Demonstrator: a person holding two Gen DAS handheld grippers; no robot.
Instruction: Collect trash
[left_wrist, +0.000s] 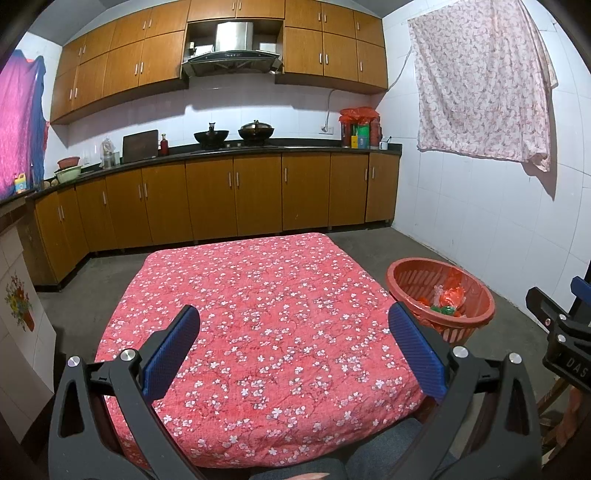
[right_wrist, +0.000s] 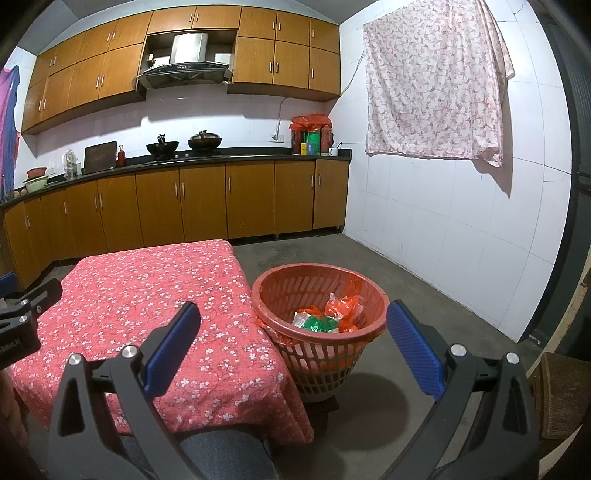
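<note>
Both tongs (left_wrist: 293, 338) (right_wrist: 293, 338) agape, empty; trash (right_wrist: 330, 314) in basket (right_wrist: 321, 358)

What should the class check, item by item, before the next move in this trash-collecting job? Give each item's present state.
1. Left gripper open, holding nothing: ok.
2. Right gripper open, holding nothing: ok.
3. Red basket upright on the floor beside the table: ok.
4. Trash bags lying inside the basket: ok.
5. Floral tablecloth free of visible trash: ok.
6. Trash elsewhere on the floor: cannot tell.
</note>
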